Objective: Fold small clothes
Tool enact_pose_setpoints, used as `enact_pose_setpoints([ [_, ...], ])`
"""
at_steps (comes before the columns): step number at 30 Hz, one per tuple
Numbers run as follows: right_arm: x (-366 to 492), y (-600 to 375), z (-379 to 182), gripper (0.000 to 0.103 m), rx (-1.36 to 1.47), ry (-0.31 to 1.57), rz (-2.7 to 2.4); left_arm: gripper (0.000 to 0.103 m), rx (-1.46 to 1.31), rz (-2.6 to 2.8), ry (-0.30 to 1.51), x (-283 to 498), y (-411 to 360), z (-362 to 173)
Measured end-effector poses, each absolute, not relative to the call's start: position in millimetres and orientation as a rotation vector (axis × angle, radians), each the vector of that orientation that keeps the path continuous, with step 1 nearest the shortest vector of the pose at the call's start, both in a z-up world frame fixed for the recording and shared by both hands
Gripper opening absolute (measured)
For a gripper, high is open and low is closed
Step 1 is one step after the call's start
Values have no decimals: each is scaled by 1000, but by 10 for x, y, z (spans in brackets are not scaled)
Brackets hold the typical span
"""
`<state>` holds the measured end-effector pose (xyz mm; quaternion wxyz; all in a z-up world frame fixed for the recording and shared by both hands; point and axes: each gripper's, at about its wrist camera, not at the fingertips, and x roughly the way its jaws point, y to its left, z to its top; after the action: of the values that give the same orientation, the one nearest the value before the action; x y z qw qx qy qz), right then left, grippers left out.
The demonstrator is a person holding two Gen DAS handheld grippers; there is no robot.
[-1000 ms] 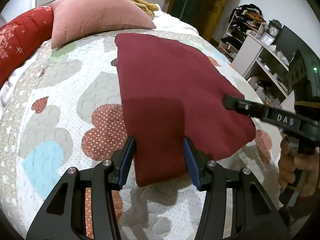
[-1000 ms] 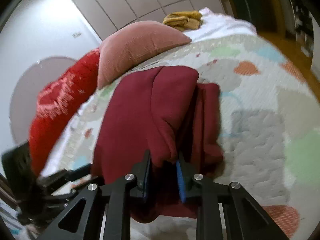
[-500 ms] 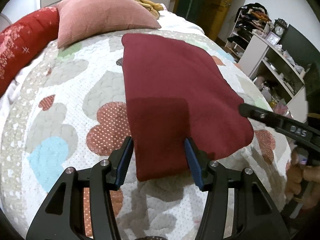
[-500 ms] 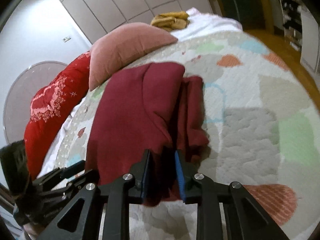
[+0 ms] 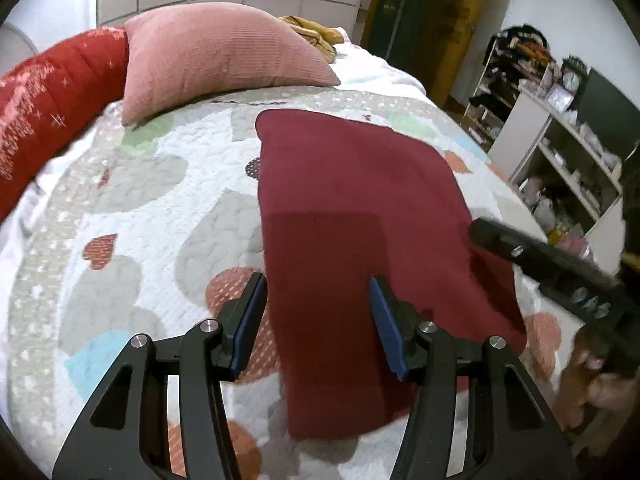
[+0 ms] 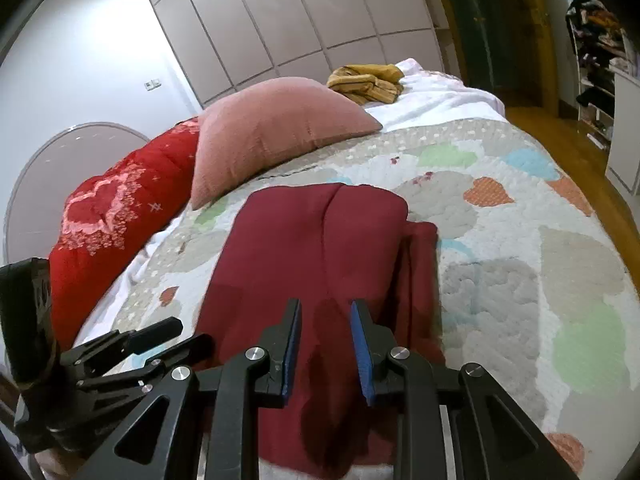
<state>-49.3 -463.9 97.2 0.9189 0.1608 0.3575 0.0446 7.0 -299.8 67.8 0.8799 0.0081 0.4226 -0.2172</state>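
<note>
Two grippers above one dark red garment (image 5: 360,216), folded flat on quilted bed (image 5: 160,208), near pink pillow (image 5: 216,56). Left gripper (image 5: 318,316) fingers apart, clear of cloth, over near left edge. Right gripper (image 6: 325,350) fingers narrowly apart, nothing pinched, over near right part. Yellow clothing (image 6: 366,78) bundled at far end.

Matt maroon cloth garment (image 5: 360,216) on bumpy quilted bedspread (image 5: 160,216)
</note>
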Motion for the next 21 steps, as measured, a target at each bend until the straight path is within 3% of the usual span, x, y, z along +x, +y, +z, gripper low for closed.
enact_pose_setpoints([
  [4,-313,-4705,751,24,270,788,22,64,-36,-464,904,190,-3004,606],
  [11,-336,-4896,586,24,357,789,50,65,-117,-540,945,237,-2908,583],
  [12,-369,-4897,626,28,361,779,52,65,-146,-551,955,252,-2863,595],
  [14,-446,-4922,699,48,384,746,44,69,-201,-554,966,293,-2770,610],
  [15,-484,-4951,720,68,400,725,30,74,-222,-545,964,322,-2726,609],
  [16,-515,-4972,734,77,418,704,20,76,-234,-541,963,338,-2711,606],
  [21,-368,-5094,621,78,479,733,26,79,-284,-592,1007,453,-2724,488],
])
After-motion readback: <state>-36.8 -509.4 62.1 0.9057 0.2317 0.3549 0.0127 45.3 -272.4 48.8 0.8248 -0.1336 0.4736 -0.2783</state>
